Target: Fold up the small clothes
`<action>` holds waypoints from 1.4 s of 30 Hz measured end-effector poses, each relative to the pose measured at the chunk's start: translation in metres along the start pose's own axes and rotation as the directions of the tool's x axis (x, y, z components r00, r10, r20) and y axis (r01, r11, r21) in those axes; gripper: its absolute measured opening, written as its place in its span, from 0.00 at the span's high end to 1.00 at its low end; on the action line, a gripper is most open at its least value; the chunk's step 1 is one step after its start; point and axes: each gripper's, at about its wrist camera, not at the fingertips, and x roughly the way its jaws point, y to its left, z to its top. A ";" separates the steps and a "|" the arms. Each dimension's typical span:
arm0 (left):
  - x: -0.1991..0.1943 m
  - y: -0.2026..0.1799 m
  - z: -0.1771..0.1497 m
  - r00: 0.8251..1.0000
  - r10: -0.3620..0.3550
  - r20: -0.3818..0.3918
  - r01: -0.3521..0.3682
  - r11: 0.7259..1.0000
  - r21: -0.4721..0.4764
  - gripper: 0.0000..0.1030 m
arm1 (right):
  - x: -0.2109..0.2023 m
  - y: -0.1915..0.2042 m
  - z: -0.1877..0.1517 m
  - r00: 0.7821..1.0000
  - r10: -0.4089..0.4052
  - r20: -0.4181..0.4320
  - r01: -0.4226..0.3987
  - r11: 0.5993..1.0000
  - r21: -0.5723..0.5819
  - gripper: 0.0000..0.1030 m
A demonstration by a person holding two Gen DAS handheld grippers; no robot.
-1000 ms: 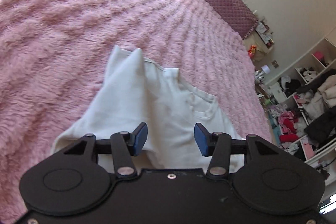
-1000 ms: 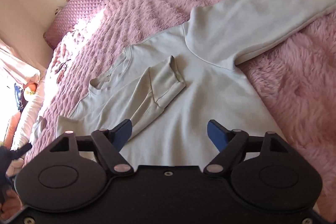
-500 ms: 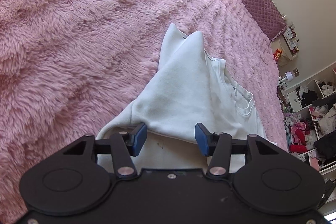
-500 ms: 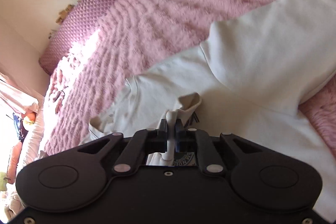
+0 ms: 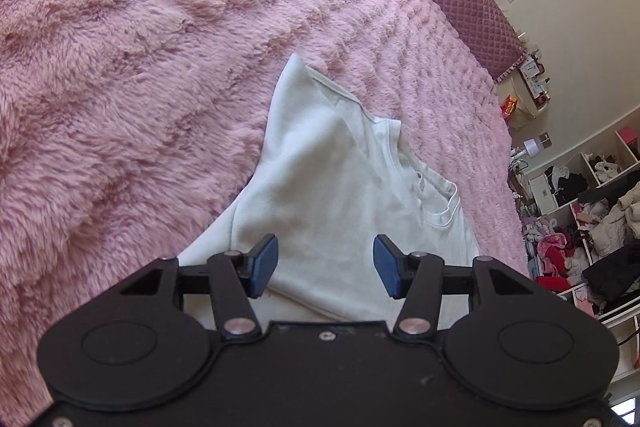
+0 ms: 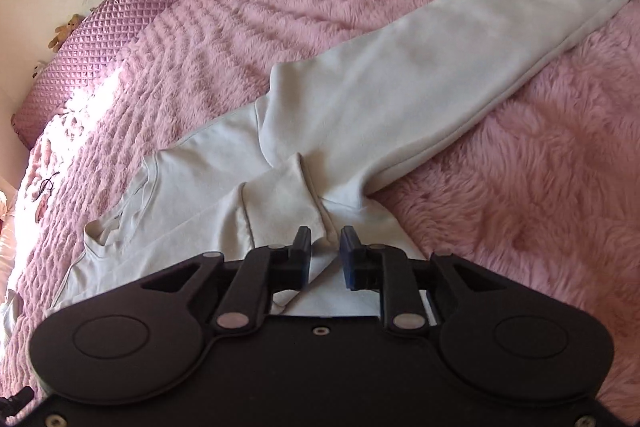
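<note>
- Two claws hang over one white long-sleeved top (image 6: pixel 360 131) that lies spread on a bed under a fluffy pink blanket (image 6: pixel 540 187).
- Left claw (image 5: pixel 325 263): its blue pads stand well apart, released, with nothing pinched between them; its jaws have just been opening a little wider, above the white cloth (image 5: pixel 332 187).
- In the left wrist view the top shows its ribbed neckline (image 5: pixel 444 211) to the right of the pads, and a folded-over sleeve or shoulder runs up to a point on the blanket (image 5: pixel 120 67).
- Right claw (image 6: pixel 325 255): its jaws stand narrowly apart, having just parted from a tight clench; a raised crease of the top sits in the gap, and whether the pads still press on it I cannot tell.
- In the right wrist view one sleeve (image 6: pixel 460 59) stretches out flat toward the upper right, while the other sleeve's cuff (image 6: pixel 280 195) is folded inward over the chest, just ahead of the right claw.
- A quilted mauve headboard (image 6: pixel 132 31) runs along the far side of the bed.
- Cluttered white shelves (image 5: pixel 592 219) with heaped clothes stand beyond the bed in the left wrist view.
</note>
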 end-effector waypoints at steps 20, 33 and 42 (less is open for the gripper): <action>0.015 -0.010 -0.009 0.989 0.110 -0.099 -0.101 0.990 0.097 0.44 | -0.019 -0.059 0.026 0.991 0.131 -0.030 -0.132 0.990 -0.049 0.71; 0.003 -0.050 -0.047 0.979 0.189 -0.075 -0.158 0.941 0.298 0.43 | -0.009 -0.293 0.139 0.958 -0.130 0.256 -0.034 0.835 0.549 0.56; -0.011 -0.053 -0.042 0.976 0.207 -0.061 -0.183 0.944 0.273 0.43 | 0.017 -0.283 0.168 0.950 -0.115 0.291 -0.085 0.799 0.595 0.76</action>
